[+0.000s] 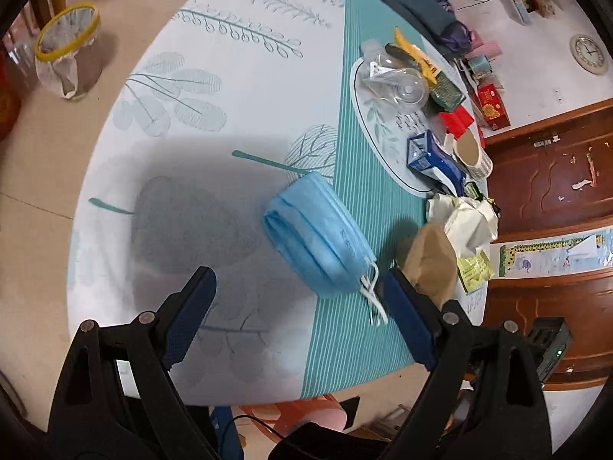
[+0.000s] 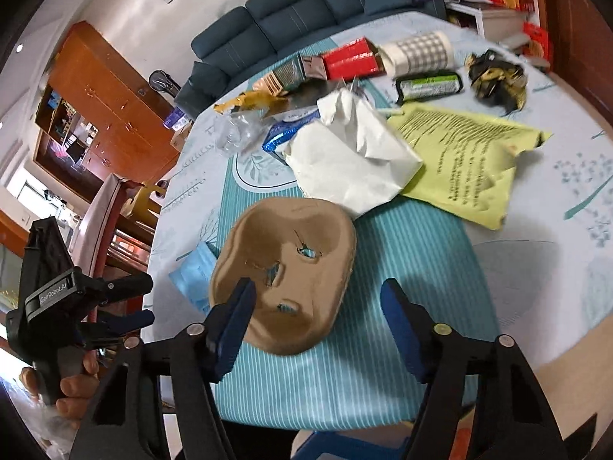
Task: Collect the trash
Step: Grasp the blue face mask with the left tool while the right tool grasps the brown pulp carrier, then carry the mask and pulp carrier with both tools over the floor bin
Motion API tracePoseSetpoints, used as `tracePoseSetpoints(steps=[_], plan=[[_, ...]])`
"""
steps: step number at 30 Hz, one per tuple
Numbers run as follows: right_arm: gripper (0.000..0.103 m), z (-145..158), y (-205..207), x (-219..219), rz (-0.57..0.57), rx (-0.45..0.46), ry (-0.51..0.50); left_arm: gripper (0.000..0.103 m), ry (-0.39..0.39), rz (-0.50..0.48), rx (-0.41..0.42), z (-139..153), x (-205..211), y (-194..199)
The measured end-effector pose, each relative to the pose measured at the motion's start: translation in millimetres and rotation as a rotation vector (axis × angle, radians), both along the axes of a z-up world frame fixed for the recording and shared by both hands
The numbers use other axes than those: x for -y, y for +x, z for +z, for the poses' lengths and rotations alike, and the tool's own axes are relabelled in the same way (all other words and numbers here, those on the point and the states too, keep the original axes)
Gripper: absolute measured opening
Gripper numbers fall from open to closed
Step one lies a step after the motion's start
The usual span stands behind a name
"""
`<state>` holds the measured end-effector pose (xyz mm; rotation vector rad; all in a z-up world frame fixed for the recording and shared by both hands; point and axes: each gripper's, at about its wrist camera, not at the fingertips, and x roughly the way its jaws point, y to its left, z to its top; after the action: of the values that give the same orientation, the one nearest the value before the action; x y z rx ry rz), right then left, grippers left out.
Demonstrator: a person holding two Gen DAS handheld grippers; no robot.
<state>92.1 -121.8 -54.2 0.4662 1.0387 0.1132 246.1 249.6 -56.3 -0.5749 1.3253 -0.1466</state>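
A: What is nearest?
B: Both hand-held grippers, the left and right, are released, grasping nothing, above the worktop.
A: And the trash?
B: A mask and tray, then paper, wrappers behind; a bin on the floor.

Blue face mask half hidden behind brown pulp tray; yellow leaflet print blurred.

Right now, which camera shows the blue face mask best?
The left wrist view: the blue face mask lies whole and unobstructed ahead of the left claw. The right wrist view shows only a corner beside the brown pulp tray.
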Motion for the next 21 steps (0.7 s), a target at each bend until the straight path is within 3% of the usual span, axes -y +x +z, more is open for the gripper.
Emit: tracePoseSetpoints(steps=[4,10,12,13,15,16,18,21], plan=[[0.06,-12,12,-3,-0.003,-0.024,0.05,0.087,-0.015,-0.009,-0.028,-11,13,11],[0.029,-29,24,-9,0.016,-0.065,0.042,0.084,-0.021,-0.019,-0.042,-24,26,21],[0.018,-30,25,-9,0.03,-0.073,0.059,0.077,-0.021,-0.03,-0.016,-22,32,23],[0.017,-32,24,-8,0.029,-0.074,0.066,0.069,-0.018,-0.037,-0.02,-23,34,25],[0.014,-34,25,-6,0.034,-0.071,0.08,0.034,0.019,-0.037,0.012,-20,40,26],[0.014,-34,25,-6,0.041,-0.067,0.084,0.003,0.023,-0.055,0.012,-21,43,27],[0.014,-31,22,-6,0.058,-0.056,0.085,0.003,0.032,-0.084,-0.002,-25,48,27],[0.013,-21,15,-4,0.089,-0.028,0.071,0.001,0.091,-0.097,0.041,-18,56,22]])
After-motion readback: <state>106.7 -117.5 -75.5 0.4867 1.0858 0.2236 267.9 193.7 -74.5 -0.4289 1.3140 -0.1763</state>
